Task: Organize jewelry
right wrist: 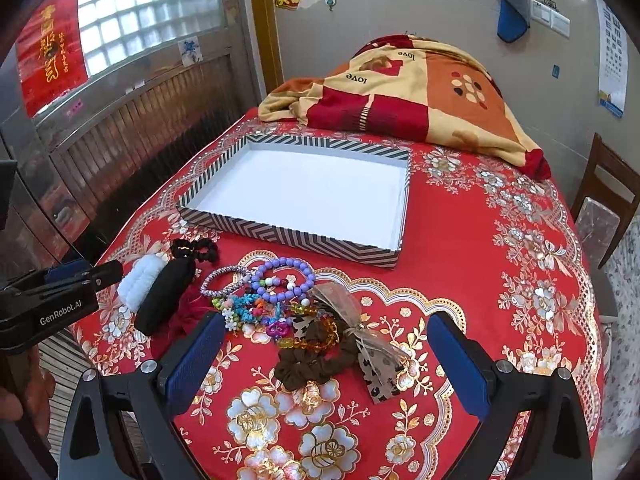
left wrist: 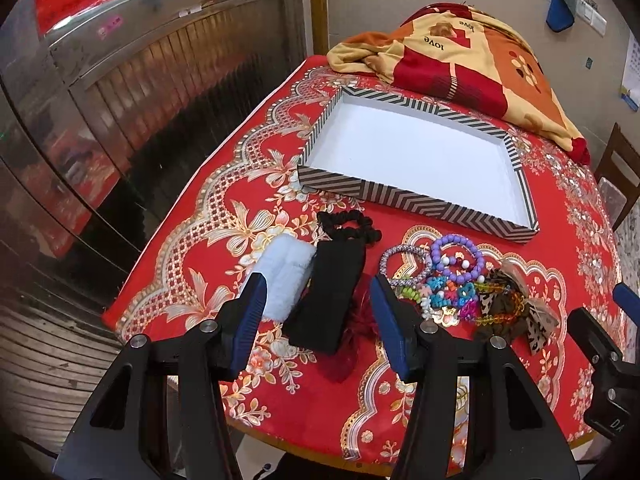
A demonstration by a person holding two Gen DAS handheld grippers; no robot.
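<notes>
My left hand-held gripper (left wrist: 316, 316) stands wide and holds nothing, its near finger hiding part of the red scrunchie (left wrist: 356, 320). My right hand-held gripper (right wrist: 326, 356) is wide too, the brown scrunchie (right wrist: 308, 368) between its 2 fingers. Beyond lies a tangled jewelry heap (right wrist: 264, 296) I can't count, 1 purple bead bracelet (right wrist: 280, 276) topmost, then 1 striped tray (right wrist: 288, 236) on the bench (right wrist: 480, 280)

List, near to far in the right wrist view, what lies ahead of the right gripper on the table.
Brown fabric scrunchie → purple bead bracelet → shallow zigzag-striped box with white inside → crumpled red-and-yellow patterned blanket.
</notes>
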